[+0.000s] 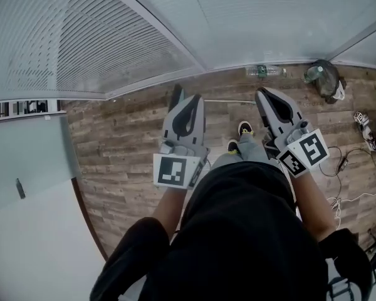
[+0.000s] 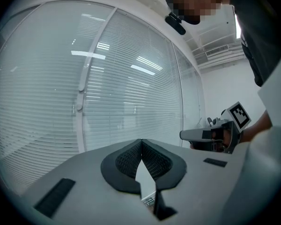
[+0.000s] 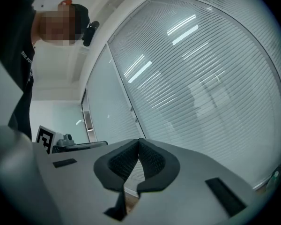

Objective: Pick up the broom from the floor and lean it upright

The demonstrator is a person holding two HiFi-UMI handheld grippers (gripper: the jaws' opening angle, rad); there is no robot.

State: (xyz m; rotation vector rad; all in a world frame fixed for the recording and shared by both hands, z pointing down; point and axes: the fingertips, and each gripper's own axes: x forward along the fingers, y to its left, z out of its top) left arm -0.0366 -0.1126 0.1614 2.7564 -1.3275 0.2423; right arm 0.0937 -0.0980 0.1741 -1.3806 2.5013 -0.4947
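Wood-plank flooring runs up to a glass wall with closed blinds, and we stand facing it. Both pairs of fingers are pressed together with nothing between them: the left gripper and the right gripper each show their ribbed pads meeting at the tip, with only blinds beyond. From above, the left gripper and right gripper are held side by side, pointing at the wall.

Between them and farther out, low on the floor, lies what we take for the broom: a thin pale rod near the foot of the wall. Its long axis runs crosswise to both grippers, along the wall. It lies ahead of and below the fingertips, and neither hand looks clearly nearer.

Both ends of the rod pass behind the grippers, so we cannot see the bristle head or tell which side it is on. Neither gripper view shows the floor.
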